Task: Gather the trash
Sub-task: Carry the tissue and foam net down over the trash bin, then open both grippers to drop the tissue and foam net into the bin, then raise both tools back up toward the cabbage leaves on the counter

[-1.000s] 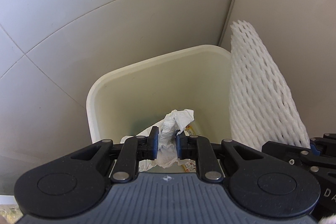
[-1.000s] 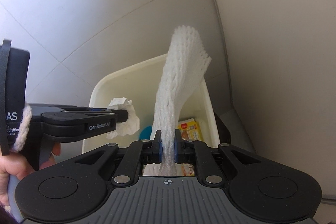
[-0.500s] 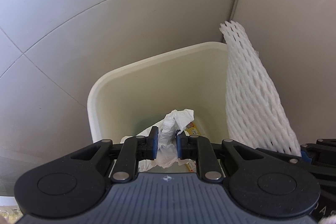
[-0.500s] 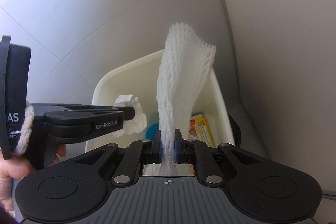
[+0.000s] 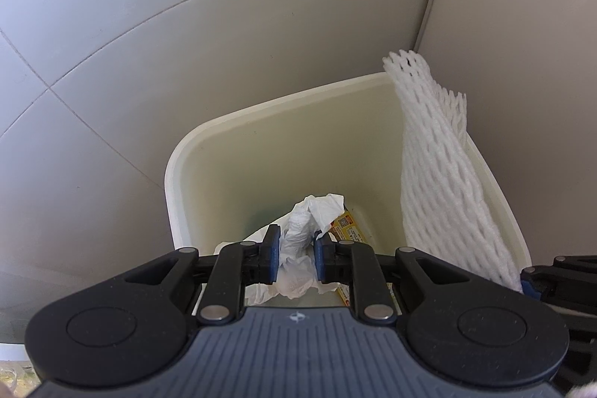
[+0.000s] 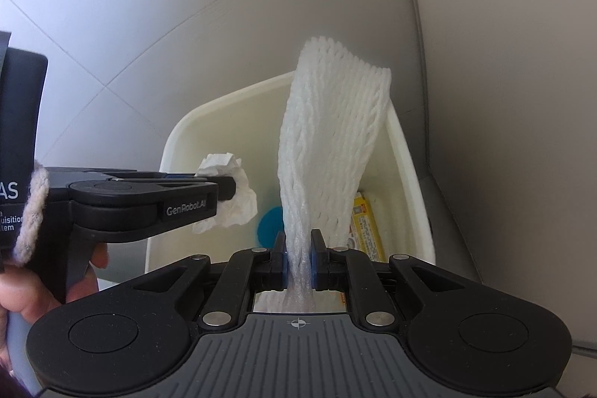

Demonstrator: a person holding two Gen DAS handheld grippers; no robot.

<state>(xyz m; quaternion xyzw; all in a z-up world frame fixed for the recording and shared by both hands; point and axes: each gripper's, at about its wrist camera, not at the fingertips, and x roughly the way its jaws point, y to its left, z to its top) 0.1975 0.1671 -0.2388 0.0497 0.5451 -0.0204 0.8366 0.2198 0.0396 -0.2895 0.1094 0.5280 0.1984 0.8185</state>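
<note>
A cream plastic bin [image 5: 261, 114] [image 6: 405, 152] stands on the tiled floor below both grippers. My left gripper [image 5: 296, 241] is shut on a crumpled white tissue [image 5: 298, 230], held over the bin's opening; in the right wrist view the same gripper [image 6: 227, 185] comes in from the left with the tissue [image 6: 238, 200]. My right gripper [image 6: 298, 250] is shut on a white foam net sleeve [image 6: 332, 144], which stands up over the bin's right side [image 5: 436, 174]. A yellow wrapper [image 6: 367, 222] [image 5: 347, 224] and something blue [image 6: 270, 226] lie inside the bin.
Grey floor tiles [image 5: 149, 25] lie beyond the bin. A pale wall or panel [image 6: 503, 62] rises close on the right, and the bin stands near that corner. A person's hand [image 6: 22, 286] holds the left gripper's handle at the lower left.
The right gripper has carried the foam net sleeve inward and slightly down, so it now leans over the bin's right side. The left gripper and tissue have stayed in place.
</note>
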